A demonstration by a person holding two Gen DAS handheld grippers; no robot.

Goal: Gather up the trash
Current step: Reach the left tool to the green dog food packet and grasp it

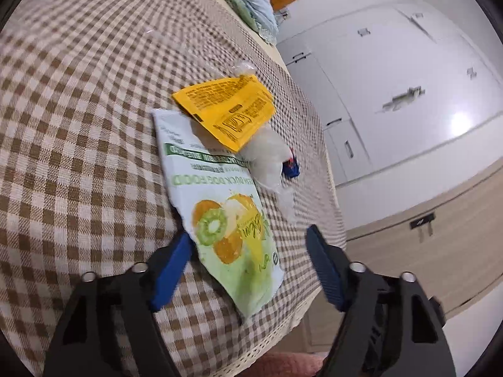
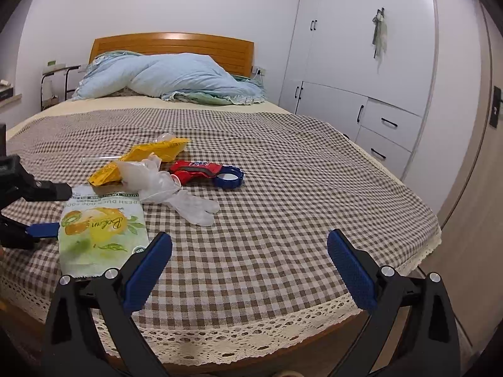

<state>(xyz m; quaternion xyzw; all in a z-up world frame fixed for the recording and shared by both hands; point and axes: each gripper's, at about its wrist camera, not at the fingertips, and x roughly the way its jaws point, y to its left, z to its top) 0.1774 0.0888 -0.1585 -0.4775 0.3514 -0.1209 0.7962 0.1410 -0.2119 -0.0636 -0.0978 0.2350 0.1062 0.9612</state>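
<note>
Left wrist view: the left gripper (image 1: 248,245) straddles the pouch (image 1: 220,216) on the bedspread (image 1: 78,125), jaws apart, not yet pinching; closing on it seems next. Right wrist view: the right gripper (image 2: 250,251) hangs open and empty over bare cloth, pouch to its left.

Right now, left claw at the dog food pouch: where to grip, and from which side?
Grip the dog food pouch at its near short edge, coming in low from the bed's foot. It lies flat, its far end is under the yellow packet, and the left claw already straddles that free end.
</note>
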